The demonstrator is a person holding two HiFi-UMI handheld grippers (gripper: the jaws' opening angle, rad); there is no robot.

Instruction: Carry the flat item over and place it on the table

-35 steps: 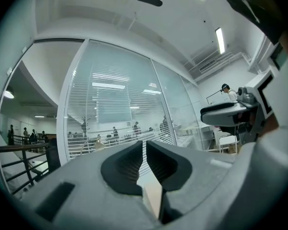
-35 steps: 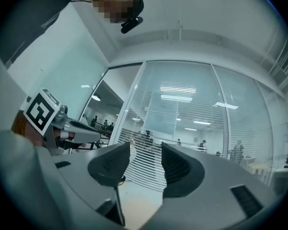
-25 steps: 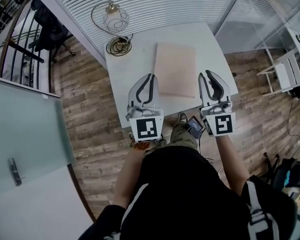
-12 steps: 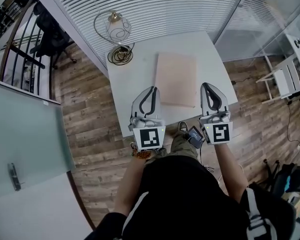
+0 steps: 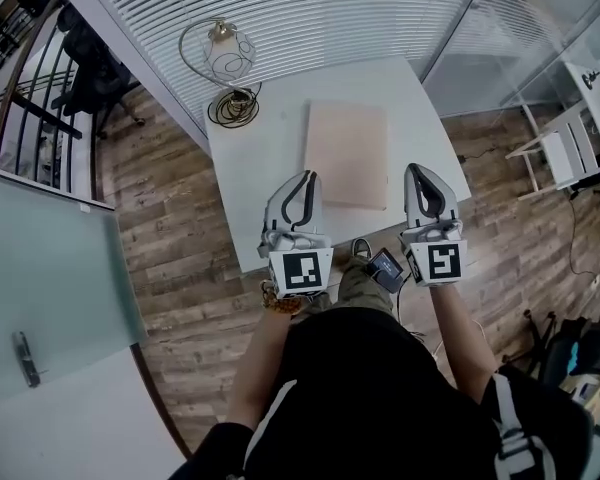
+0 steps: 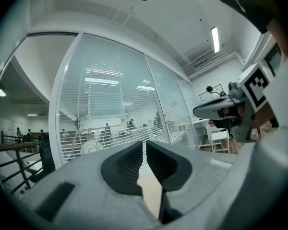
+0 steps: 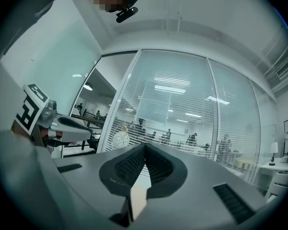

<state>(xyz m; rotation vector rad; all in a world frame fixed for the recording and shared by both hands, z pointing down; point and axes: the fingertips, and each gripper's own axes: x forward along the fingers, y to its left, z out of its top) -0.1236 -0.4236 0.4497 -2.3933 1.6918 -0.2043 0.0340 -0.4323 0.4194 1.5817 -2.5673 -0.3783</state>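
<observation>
Since your right gripper (image 5: 420, 171) has just been closing its jaws, they now meet tip to tip with nothing between them. Your left gripper (image 5: 306, 176) matches it, with its jaws drawn in to a bare slit and nothing held. The board (image 5: 347, 153) lies flat on the worktop (image 5: 255, 168), in the same spot it had a second ago. It sits a little right of centre, its long sides running away from you, and no edge hangs over. Your two grippers flank its near end, left beside the near-left corner and right just off the near-right corner. Neither one rests on it, as far as the head view shows.

You can take that as the job done: the board is down, you have let go, and shutting the empty jaws looks like tidying up rather than a fresh grasp. Nothing seems left but to draw your hands away.

The worktop is a small white square table, bare except for the board and a wire-framed lamp (image 5: 227, 53) at the far-left corner, with its cord coiled at the base. The lamp stands well apart from the board. Beyond the table runs a glass wall with white slatted blinds (image 5: 310, 8). The floor (image 5: 170, 198) is grey-brown wood planking. A frosted glass panel (image 5: 50, 278) stands to your left with a dark railing (image 5: 30, 108) past it, and a white chair (image 5: 565, 148) sits off to your right.
</observation>
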